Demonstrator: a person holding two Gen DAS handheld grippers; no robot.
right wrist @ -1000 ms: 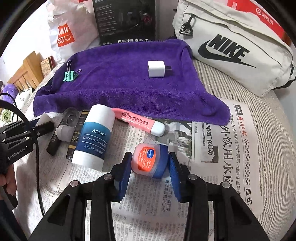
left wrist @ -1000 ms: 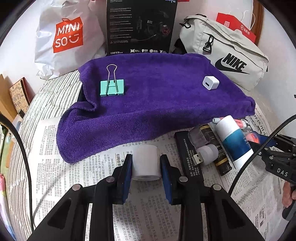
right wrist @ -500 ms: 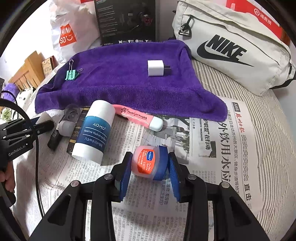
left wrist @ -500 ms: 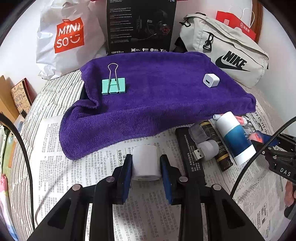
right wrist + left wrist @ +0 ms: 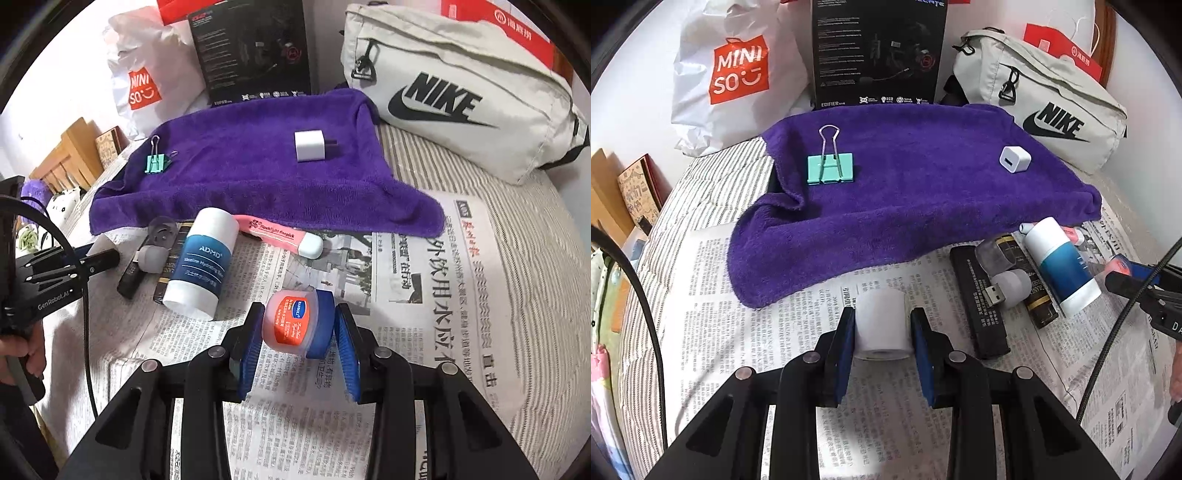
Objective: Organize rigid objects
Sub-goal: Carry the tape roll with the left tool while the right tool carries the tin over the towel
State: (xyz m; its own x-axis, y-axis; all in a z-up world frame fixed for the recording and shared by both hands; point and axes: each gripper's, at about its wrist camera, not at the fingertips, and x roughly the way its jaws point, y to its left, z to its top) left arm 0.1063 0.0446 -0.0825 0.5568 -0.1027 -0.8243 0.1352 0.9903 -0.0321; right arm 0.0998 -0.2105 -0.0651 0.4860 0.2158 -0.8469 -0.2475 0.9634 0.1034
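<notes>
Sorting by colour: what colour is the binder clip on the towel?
Mint green, with silver wire handles; the binder clip shows best in the left wrist view.

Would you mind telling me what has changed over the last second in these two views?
The right gripper has closed a little further and now pinches the small jar, lifted and tilted. The left gripper stays shut on the white roll. The binder clip and charger remain on the purple towel.

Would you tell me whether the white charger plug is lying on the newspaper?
No, the white charger plug sits on the purple towel.
</notes>
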